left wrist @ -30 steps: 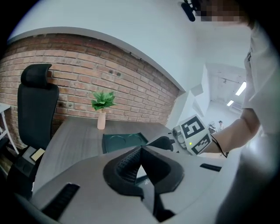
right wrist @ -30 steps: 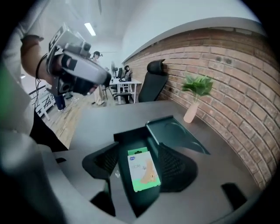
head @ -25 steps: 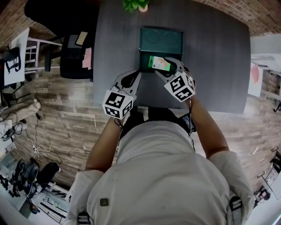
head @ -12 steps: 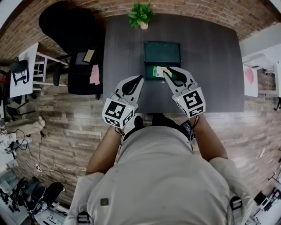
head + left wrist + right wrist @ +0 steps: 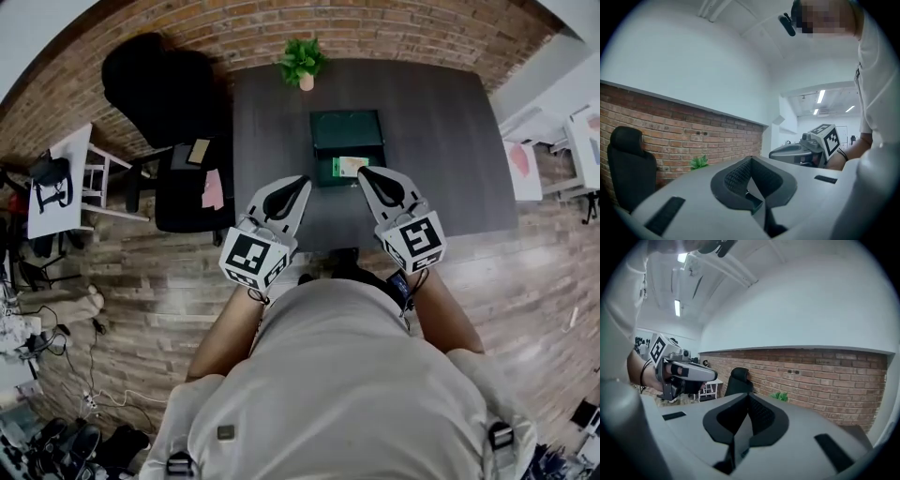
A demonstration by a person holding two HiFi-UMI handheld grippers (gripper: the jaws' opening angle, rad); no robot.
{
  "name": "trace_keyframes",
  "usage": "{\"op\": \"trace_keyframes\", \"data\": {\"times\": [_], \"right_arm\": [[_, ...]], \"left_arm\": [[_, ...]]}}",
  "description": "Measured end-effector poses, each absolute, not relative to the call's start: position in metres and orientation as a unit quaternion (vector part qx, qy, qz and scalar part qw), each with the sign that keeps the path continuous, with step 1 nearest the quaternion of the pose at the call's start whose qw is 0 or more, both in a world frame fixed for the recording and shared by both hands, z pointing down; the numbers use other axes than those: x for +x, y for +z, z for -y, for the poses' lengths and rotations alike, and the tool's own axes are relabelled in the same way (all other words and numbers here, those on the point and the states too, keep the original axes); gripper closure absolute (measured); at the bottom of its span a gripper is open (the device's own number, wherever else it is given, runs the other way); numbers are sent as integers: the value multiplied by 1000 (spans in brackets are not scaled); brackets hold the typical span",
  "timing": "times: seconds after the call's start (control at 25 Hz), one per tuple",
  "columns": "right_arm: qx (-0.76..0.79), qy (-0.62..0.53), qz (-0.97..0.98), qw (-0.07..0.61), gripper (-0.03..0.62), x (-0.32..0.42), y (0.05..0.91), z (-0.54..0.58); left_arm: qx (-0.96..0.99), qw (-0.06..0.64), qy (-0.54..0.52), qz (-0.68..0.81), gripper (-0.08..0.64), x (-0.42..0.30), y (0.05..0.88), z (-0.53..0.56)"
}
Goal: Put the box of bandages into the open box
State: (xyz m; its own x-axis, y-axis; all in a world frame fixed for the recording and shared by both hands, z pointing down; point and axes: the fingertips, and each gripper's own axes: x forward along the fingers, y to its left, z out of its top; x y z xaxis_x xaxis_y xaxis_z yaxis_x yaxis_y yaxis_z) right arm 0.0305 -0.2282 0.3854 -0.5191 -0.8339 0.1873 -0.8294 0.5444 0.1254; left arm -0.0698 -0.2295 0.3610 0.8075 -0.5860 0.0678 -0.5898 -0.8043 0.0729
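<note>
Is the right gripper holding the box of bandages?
No, the right gripper has its jaws shut with nothing between them, and the box of bandages lies in the open box.

Soft even light; ceiling strips [image 5: 677,308] glow up-left of right tongs [image 5: 749,399]. Heavy fisheye warp, dark corners, fg blurry.

bare table [image 5: 445,141] flanking open box [image 5: 348,131], plant [image 5: 302,62] behind

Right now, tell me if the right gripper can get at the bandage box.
Probably yes: the right gripper hovers close beside the bandage box, which lies uncovered in the open box, with nothing between them. Its jaws are shut and empty, so they must open first.
</note>
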Motion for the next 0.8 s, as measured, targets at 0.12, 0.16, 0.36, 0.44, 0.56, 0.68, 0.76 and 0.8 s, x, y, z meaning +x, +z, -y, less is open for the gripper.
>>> {"op": "trace_keyframes", "data": {"times": [0.12,0.16,0.36,0.44,0.56,0.68,0.76,0.8], "right_arm": [[490,-8,865,105,571,18,378,204],[493,-9,864,104,571,13,376,196],[498,-11,862,98,571,-2,368,160],[499,-12,861,96,571,-4,364,147],[499,-17,862,92,571,-3,357,131],[500,-18,861,87,571,4,352,119],[497,-20,863,83,571,12,349,109],[495,-21,865,81,571,17,349,104]], "left_arm": [[954,42,15,295,545,-82,354,211],[956,41,14,290,545,-85,353,205],[962,41,9,270,545,-87,349,181],[964,39,6,263,545,-83,346,171],[967,38,4,254,545,-76,340,152],[968,34,5,250,545,-67,337,136],[967,33,4,254,545,-61,334,127],[966,33,4,256,545,-56,333,122]]}}
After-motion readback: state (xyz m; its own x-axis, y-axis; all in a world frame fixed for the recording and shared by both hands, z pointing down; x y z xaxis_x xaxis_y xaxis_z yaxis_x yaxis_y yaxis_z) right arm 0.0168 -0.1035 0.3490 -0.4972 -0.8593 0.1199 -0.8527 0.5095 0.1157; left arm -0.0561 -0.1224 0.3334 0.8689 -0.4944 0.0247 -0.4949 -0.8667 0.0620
